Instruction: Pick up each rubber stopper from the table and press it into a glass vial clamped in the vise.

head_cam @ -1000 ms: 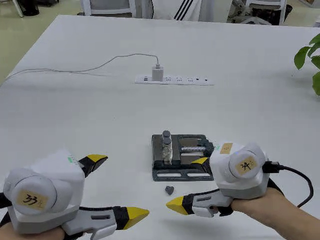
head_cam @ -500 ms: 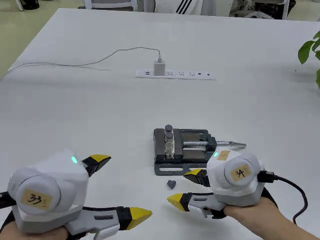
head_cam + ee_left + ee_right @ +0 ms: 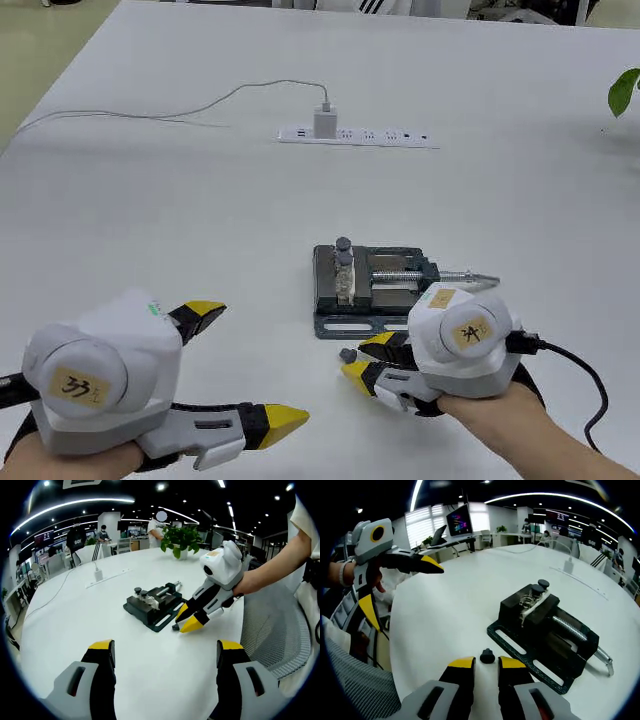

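Both are open: my left claw [image 3: 165, 646] wide and empty, my right claw [image 3: 362, 357] narrowly, tips just short of the rubber stopper [image 3: 487, 655] on the counter [image 3: 445, 605] beside the vise [image 3: 545, 622].

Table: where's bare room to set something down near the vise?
Bare tabletop lies between the power strip and the vise, and left of the vise beyond the left claw. Crowded: the vise's near side, where the right claw sits at the loose stopper.
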A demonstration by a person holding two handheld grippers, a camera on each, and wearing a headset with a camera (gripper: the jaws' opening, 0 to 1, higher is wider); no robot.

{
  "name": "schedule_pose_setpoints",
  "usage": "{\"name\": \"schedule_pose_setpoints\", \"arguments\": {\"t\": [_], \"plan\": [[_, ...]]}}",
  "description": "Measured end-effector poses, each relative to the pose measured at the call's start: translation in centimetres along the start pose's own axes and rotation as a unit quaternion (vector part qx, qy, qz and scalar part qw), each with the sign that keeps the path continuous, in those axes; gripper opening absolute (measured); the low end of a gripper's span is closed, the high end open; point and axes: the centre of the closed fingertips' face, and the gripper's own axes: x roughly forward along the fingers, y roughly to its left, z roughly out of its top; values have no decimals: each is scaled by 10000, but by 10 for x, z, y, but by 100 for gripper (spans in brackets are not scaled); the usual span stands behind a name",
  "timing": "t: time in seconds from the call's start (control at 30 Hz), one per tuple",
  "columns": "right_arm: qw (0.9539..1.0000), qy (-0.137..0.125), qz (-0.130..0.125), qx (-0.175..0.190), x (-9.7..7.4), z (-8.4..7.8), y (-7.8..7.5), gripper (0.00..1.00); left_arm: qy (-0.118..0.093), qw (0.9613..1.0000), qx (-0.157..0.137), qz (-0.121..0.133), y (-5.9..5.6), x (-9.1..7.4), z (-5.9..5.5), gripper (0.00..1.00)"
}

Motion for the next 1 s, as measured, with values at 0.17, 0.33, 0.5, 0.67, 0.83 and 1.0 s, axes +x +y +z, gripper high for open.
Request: {"name": "schedule_pose_setpoints", "arguments": {"t": [0.17, 0.33, 0.5, 0.67, 0.83, 1.0], "plan": [[10000, 4, -9, 21, 1, 1, -1, 10, 8, 10000, -22, 0, -1, -1, -2, 82], [10000, 10, 24, 32, 2, 1, -2, 9, 17, 10000, -37, 9, 0, -1, -3, 82], [10000, 4, 22, 71, 2, 1, -1, 8, 15, 10000, -42, 0, 0, -1, -3, 81], [10000, -29, 10, 91, 1, 2, -2, 8, 11, 10000, -26, -9, -1, 1, -2, 81], [9999, -17, 103, 78, -6, 5, -3, 7, 22, 10000, 23, -49, -2, 3, 0, 81], [9996, 131, 217, -132, -18, 5, -4, 7, 17, 9999, 105, -119, -3, 6, 3, 80]]}}
